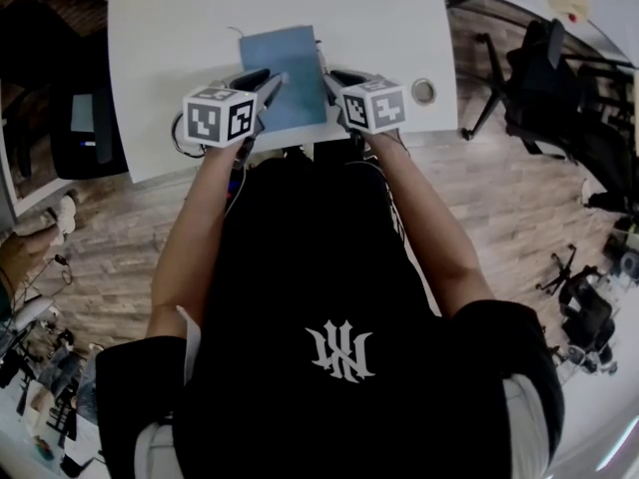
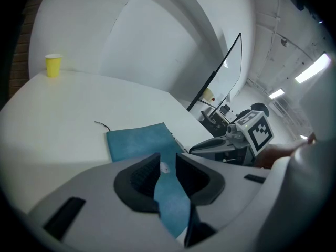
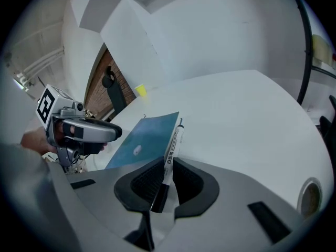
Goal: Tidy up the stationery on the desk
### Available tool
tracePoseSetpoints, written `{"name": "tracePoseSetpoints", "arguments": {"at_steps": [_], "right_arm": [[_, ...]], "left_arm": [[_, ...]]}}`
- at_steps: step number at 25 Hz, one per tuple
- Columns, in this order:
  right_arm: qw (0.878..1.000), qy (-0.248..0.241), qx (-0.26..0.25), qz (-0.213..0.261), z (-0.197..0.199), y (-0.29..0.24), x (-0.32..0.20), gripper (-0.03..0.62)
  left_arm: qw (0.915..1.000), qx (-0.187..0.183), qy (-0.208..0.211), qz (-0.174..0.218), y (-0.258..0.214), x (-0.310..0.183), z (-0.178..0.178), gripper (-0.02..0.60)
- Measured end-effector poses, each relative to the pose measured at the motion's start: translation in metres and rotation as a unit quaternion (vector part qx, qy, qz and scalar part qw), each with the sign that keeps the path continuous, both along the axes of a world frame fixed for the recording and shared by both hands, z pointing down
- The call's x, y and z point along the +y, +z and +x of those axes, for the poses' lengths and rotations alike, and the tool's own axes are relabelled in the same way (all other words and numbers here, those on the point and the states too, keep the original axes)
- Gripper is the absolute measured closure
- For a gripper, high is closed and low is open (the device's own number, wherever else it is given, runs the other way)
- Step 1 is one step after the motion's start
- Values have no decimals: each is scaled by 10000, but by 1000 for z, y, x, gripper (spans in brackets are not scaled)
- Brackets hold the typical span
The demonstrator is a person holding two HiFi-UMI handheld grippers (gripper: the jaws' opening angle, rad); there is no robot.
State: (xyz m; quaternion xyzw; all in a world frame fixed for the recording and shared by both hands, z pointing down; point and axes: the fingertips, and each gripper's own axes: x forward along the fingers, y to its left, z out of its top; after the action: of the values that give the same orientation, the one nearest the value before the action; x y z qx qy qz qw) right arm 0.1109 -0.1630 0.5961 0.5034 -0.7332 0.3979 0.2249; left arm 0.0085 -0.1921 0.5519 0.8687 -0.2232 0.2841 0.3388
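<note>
At the far left of the head view, a black chair (image 1: pixel 88 128) stands beside the white desk (image 1: pixel 180 38), clear of the work. In the upper left of the left gripper view, a small yellow paper cup (image 2: pixel 52 65) stands upright on the desk, well apart from everything else. Its inside cannot be seen.

Right of it, the left gripper (image 2: pixel 167 159) is clamped on the near edge of the thin blue rectangular notebook (image 2: pixel 137 139). The notebook lies mid-desk near the front edge, and a dark bookmark cord (image 2: pixel 102 125) trails off its far corner.

Just right of the notebook, the right gripper (image 3: pixel 167 167) pinches the white marker pen with a black cap (image 3: pixel 173 140), which runs along the notebook's right edge.

Farther right in the head view, a round cable grommet (image 1: pixel 423 91) sits in the desk. Beyond it, 1 black swivel office chair (image 1: pixel 544 68) stands on the wooden floor (image 1: pixel 499 198).
</note>
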Motion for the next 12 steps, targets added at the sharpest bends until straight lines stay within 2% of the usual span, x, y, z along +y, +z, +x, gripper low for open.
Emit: {"name": "tracePoseSetpoints", "arguments": {"at_steps": [12], "right_arm": [[9998,76,-181,-23,-3,0,-1,520]], "left_arm": [[10000,19,-41,21,-1,3,-4,488]]}}
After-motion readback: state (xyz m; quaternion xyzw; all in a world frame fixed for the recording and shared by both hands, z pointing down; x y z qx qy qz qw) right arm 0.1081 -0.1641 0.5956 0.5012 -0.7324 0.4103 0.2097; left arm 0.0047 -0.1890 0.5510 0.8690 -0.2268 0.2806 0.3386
